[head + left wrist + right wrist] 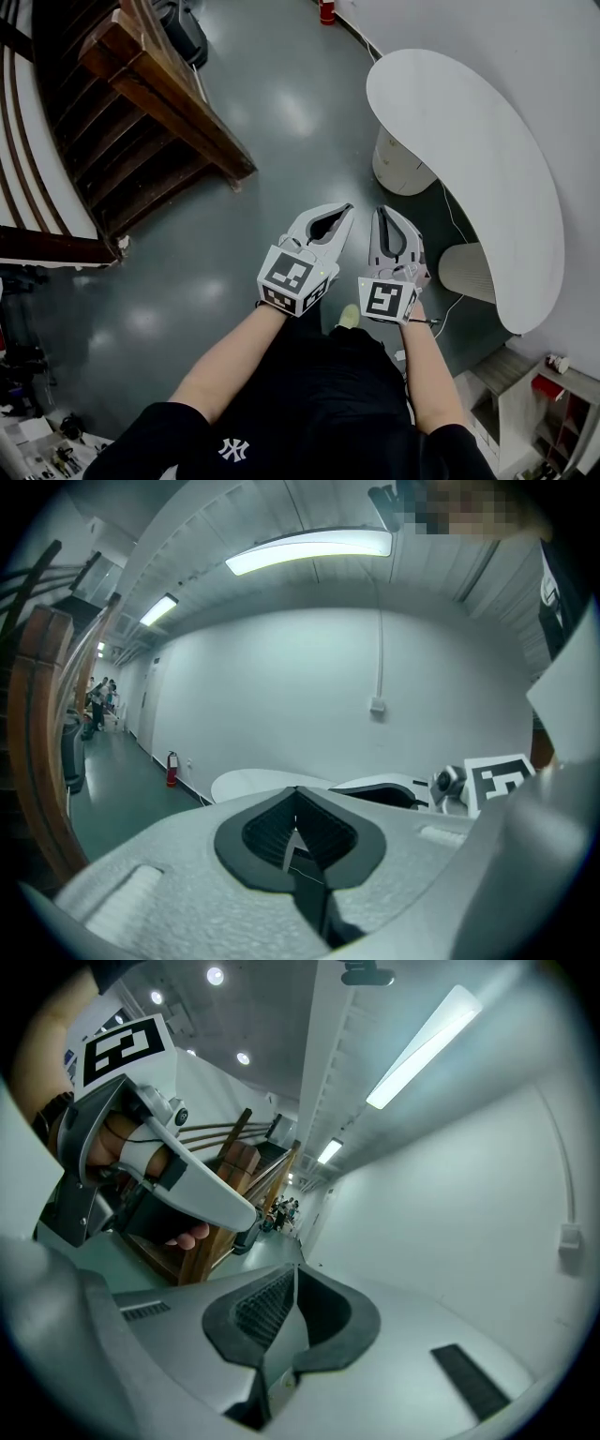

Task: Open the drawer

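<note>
Both grippers hang in mid-air over the dark green floor, side by side in front of the person. My left gripper (345,212) is shut with nothing between its jaws, as the left gripper view (296,794) also shows. My right gripper (382,214) is likewise shut and empty (296,1269). Ahead and to the right stands a white curved table (487,159) with a white rounded cabinet (398,167) under it and a second pale unit (466,272) nearer to me. No drawer front can be made out. Both grippers are well short of the cabinet.
A wooden staircase (141,112) fills the left side. A red fire extinguisher (326,11) stands by the far wall. A low shelf unit (525,403) sits at the bottom right. Small clutter (47,450) lies at the bottom left. People stand far down the corridor (98,705).
</note>
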{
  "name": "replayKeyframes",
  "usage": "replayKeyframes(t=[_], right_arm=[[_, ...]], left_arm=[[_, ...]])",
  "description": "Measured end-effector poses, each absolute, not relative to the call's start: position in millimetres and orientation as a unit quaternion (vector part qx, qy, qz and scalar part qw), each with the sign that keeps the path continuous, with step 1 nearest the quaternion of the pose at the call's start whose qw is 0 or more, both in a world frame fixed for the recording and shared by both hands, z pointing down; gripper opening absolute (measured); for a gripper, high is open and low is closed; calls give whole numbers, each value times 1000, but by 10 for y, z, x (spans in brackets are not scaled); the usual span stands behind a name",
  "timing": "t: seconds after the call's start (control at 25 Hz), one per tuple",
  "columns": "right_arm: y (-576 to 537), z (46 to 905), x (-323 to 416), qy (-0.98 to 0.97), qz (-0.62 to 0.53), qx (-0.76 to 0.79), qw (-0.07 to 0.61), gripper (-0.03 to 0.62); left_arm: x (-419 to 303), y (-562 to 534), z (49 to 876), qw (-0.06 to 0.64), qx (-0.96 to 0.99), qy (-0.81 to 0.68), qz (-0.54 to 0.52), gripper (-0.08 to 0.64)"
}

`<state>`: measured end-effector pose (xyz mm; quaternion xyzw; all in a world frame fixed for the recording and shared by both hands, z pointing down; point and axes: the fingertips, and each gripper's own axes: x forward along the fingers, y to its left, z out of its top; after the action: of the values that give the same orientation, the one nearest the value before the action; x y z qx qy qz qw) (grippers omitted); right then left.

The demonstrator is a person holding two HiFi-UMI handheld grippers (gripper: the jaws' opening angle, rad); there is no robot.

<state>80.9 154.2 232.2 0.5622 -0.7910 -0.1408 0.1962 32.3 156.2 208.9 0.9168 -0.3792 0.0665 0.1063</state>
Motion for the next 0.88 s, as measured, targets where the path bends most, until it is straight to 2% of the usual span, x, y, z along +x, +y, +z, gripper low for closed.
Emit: replayKeyframes(t=[0.48,0.68,0.88], right_arm=[[140,3294,658,-722,-125,625,271,17],[-363,3898,800,-696,-120,649,284,20],[-773,4721,1027,-686,-114,655,296,58]], left_arm=[[119,96,2884,88,953,-272,96,9],[178,-443,3474,107,957,-255,90,9],[433,-838,4253,112,960,-243,86,9]])
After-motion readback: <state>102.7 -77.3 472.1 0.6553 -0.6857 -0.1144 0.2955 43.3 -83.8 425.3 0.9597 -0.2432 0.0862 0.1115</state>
